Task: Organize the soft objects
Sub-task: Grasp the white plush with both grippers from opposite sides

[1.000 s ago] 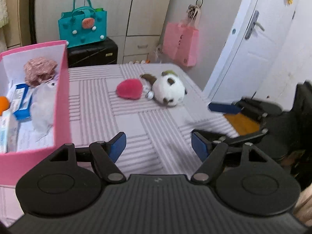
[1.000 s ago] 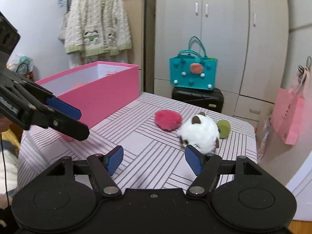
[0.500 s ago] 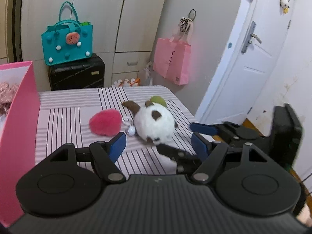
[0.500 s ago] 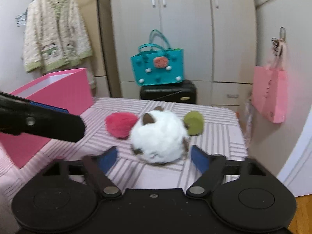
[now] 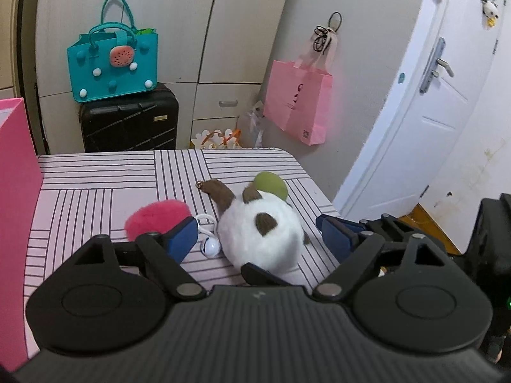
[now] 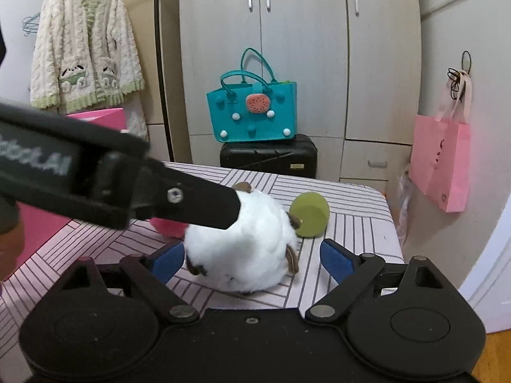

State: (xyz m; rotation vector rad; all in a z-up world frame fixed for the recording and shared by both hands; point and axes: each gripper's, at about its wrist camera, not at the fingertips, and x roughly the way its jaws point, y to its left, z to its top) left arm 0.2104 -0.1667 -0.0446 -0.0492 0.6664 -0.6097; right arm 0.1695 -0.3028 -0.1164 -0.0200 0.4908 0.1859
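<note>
A: Left wrist view, status?
B: Left gripper [image 5: 257,239] fingers are opening. The white plush toy [image 5: 260,234] lies between them on the striped tabletop [image 5: 95,191], not pressed. A pink pompom [image 5: 153,215] sits behind the left finger, a green ball [image 5: 271,185] behind the toy.

A: Right wrist view?
B: Right gripper [image 6: 252,260] fingers stand wide around the same toy [image 6: 242,242], pads clear. A pink box [image 6: 38,223] stands at left.

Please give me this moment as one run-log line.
left gripper: jaws opening, round white-and-brown plush toy between, ungripped | right gripper: open, straddling same toy | fluffy pink pompom, green ball: on table
</note>
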